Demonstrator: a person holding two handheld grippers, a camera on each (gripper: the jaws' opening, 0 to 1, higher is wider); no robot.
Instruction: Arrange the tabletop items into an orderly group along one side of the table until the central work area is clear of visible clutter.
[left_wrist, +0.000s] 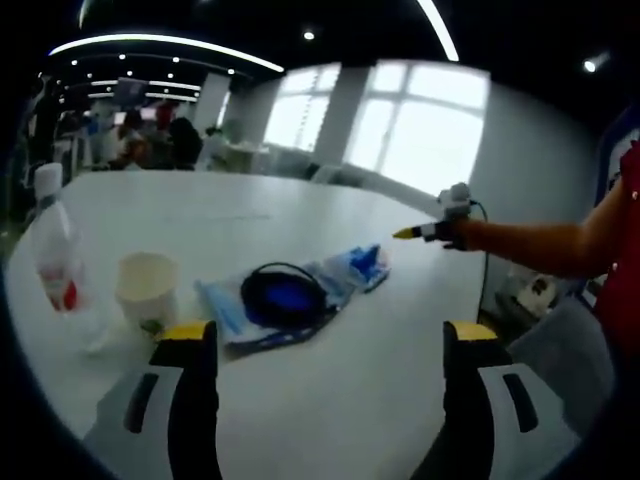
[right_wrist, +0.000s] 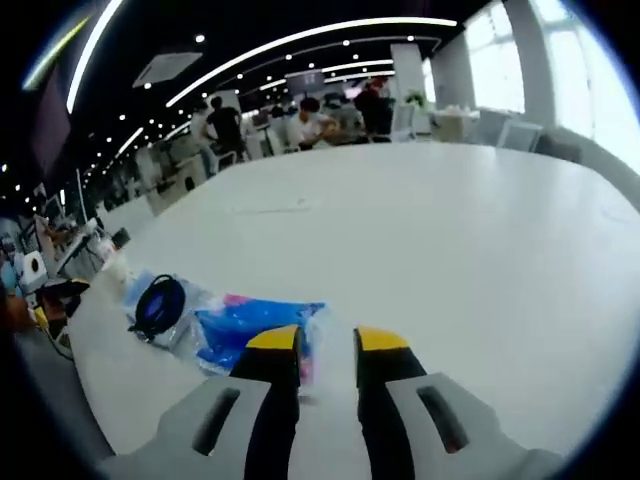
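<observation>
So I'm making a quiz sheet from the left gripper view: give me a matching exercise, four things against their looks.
1. bottle
2. cup
3. cable coil
4. left gripper

a. black, on blue packets
b. yellow-tipped jaws, wide apart
c. clear, white cap
d. pale paper, upright

Pairs: 1-c, 2-d, 3-a, 4-b

White table (left_wrist: 330, 420), clear bottle (left_wrist: 55, 255), paper cup (left_wrist: 147, 290), coiled black cable (left_wrist: 283, 295), blue plastic packets (left_wrist: 355, 268)
</observation>
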